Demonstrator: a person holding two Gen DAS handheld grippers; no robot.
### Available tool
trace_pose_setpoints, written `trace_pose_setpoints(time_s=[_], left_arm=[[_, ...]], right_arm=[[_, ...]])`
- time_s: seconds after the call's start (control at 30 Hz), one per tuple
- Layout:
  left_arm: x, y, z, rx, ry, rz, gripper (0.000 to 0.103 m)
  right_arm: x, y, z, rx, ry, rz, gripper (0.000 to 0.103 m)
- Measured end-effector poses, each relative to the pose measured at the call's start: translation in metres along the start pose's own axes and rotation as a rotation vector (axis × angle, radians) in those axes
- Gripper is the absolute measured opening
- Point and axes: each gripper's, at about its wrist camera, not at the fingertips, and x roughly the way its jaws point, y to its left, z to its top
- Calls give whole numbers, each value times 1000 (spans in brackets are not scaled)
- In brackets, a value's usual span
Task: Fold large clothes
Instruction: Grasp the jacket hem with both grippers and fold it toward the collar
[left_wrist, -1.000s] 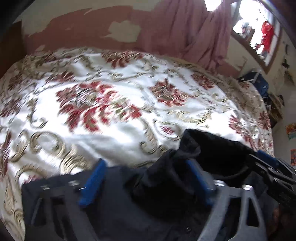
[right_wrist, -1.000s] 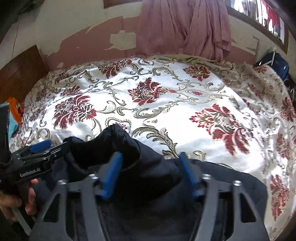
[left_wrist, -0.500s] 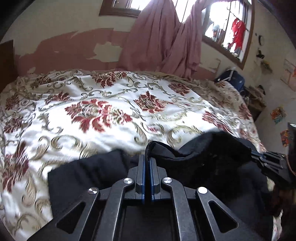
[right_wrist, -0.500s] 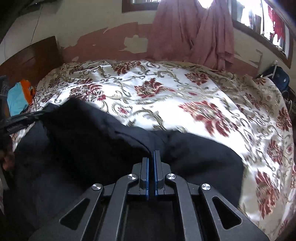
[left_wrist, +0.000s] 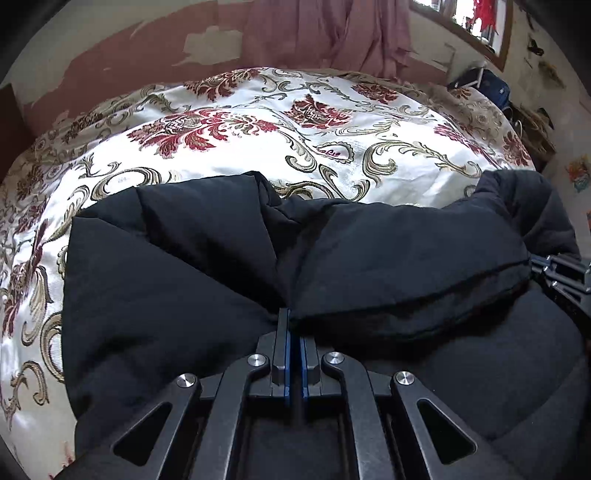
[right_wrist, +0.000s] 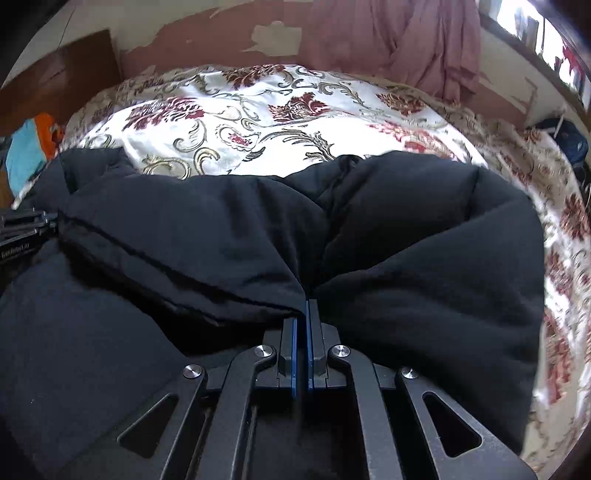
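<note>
Both jaws have closed: left gripper (left_wrist: 293, 317) and right gripper (right_wrist: 306, 306) pinch one black jacket (left_wrist: 184, 266) (two grippers).

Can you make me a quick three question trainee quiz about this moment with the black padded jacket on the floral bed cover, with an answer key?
1. True or false: the left gripper is shut on the black padded jacket.
2. What hangs on the wall behind the white floral satin bed cover? A) a pink curtain B) a mirror C) a clock
3. Fill in: in the right wrist view, the right gripper pinches the jacket along a ____ edge.

Key: 1 true; 2 A, the pink curtain; 3 folded.
</note>
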Motion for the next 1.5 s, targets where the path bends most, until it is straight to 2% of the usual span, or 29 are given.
trace_pose_setpoints(time_s=[0.17, 0.27, 0.4, 0.47, 0.53, 0.6, 0.63, 0.7, 0.77, 0.87, 0.97, 1.0, 1.03, 1.1, 1.13, 1.2, 1.33, 1.5], left_arm=[[-34, 17, -6, -69, -93, -118, 9], [-57, 15, -9, -66, -148, -105, 10], [-90, 7, -5, -45, -273, -157, 10], [-95, -2, 4, -26, -312, -181, 10], [-84, -17, 17, -5, -282, -208, 10], [-57, -33, 27, 15, -162, -178, 10], [-36, -41, 30, 28, -76, -152, 10], [-9, -45, 26, 34, 3, -133, 9], [-7, -41, 22, 14, -16, -158, 8], [-9, -27, 16, -38, -37, -226, 8], [-10, -23, 11, -58, -47, -260, 8], [-9, -23, 11, -58, -51, -267, 8], [-9, -22, 10, -57, -53, -272, 8], [-4, -21, 10, -62, -45, -288, 8], [-1, -20, 9, -64, -32, -297, 8], [9, -20, 6, -61, 3, -288, 4], [28, -26, 6, -48, 41, -255, 4], [48, -28, 11, -65, 65, -206, 4]], right_arm=[[-16, -3, -6, 14, -60, 36, 3], [-24, 0, -7, -6, -84, 23, 3], [-26, 4, -6, -32, -81, -1, 3], [-28, 6, -4, -42, -76, -9, 3], [-35, 6, -3, -48, -78, -4, 3], [-49, 6, -2, -52, -96, 21, 4], [-57, 8, -1, -65, -100, 25, 4], [-75, 10, 6, -92, -107, 39, 4], [-93, 12, 15, -99, -141, 57, 4], [-107, 17, 40, -72, -166, 135, 5], [-80, 29, 60, -21, -116, 211, 5], [-59, 34, 64, -4, -63, 225, 5], [-43, 37, 63, 4, -7, 227, 5], [-4, 42, 54, -2, 133, 176, 5], [5, 43, 50, -8, 152, 162, 5], [16, 37, 44, 6, 156, 174, 2], [43, 41, 38, 0, 186, 169, 0], [68, 52, 37, 15, 143, 147, 0]])
